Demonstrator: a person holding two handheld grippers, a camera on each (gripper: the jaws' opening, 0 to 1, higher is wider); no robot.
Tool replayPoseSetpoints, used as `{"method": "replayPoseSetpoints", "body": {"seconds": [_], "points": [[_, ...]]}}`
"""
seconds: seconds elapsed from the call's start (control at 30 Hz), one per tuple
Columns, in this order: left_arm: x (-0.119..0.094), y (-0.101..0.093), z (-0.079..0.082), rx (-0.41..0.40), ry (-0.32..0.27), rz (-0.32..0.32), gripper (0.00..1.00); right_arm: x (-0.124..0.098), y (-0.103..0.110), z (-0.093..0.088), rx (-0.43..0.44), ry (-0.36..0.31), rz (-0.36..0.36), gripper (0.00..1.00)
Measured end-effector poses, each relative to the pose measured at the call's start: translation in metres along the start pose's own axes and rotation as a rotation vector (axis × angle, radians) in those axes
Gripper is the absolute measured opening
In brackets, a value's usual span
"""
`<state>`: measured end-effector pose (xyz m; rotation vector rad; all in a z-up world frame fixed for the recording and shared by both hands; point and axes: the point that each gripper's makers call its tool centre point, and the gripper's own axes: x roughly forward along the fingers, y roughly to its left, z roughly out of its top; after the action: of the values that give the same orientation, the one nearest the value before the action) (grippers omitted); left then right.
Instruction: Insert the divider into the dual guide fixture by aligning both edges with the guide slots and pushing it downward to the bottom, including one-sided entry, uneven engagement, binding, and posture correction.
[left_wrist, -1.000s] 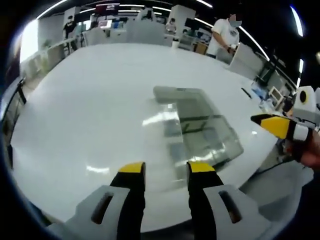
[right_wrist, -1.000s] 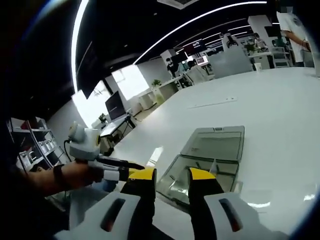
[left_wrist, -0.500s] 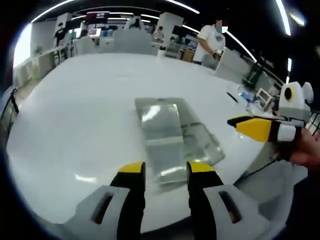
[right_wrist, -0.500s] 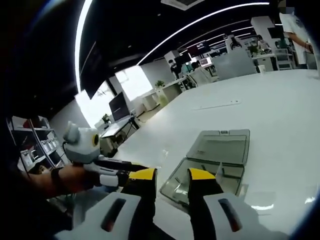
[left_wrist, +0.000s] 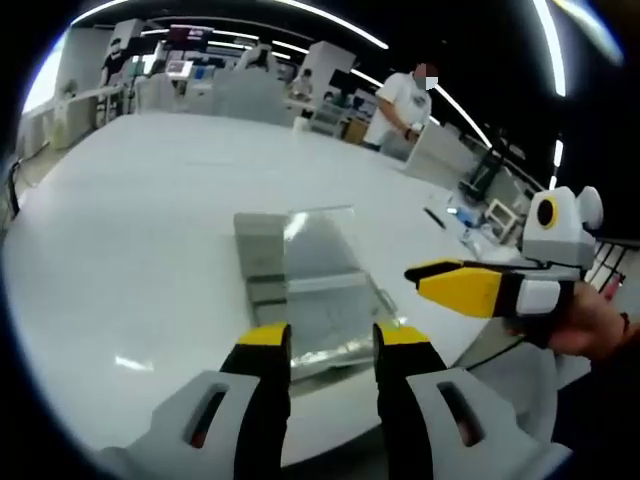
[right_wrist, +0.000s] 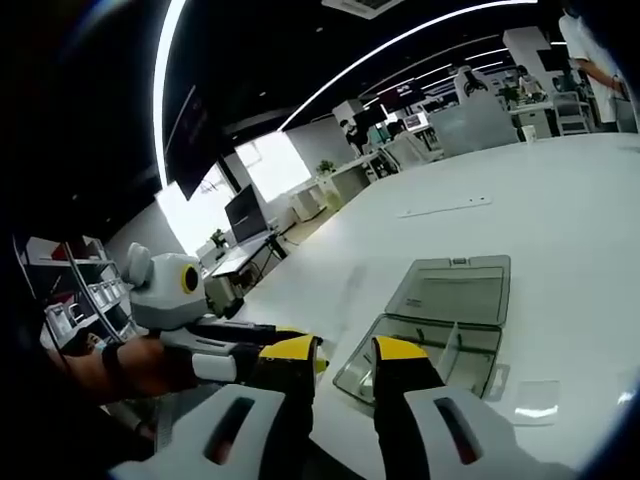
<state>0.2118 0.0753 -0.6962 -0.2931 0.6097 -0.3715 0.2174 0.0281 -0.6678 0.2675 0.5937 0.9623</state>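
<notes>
Both grippers hang open over the clear hinged plastic box on the white table.

We see our left gripper (left_wrist: 326, 340), yellow-tipped black jaws apart and empty, just short of the clear hinged plastic box (left_wrist: 305, 285), which lies open near the edge of the broad white table (left_wrist: 130, 220). Our right gripper (right_wrist: 345, 352) stands the same way, jaws parted with nothing between them, at the box's near corner. Inside the box's tray, a thin clear upright divider panel (right_wrist: 453, 350) stands across the compartment; we cannot tell how it sits in its slots. A small flat clear sheet (right_wrist: 535, 397) lies on the table just beside the box. Beyond the box, a person in a white shirt (left_wrist: 400, 98) stands past the far table edge.
</notes>
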Motion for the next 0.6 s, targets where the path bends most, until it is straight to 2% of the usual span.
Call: {"method": "replayPoseSetpoints", "body": {"seconds": [0.2, 0.6], "points": [[0.002, -0.016, 0.002, 0.011, -0.027, -0.052, 0.31, -0.001, -0.003, 0.002, 0.034, -0.009, -0.005, 0.15], [0.003, -0.032, 0.005, -0.008, -0.059, -0.102, 0.31, -0.003, -0.006, 0.008, 0.099, -0.038, -0.002, 0.06]]}}
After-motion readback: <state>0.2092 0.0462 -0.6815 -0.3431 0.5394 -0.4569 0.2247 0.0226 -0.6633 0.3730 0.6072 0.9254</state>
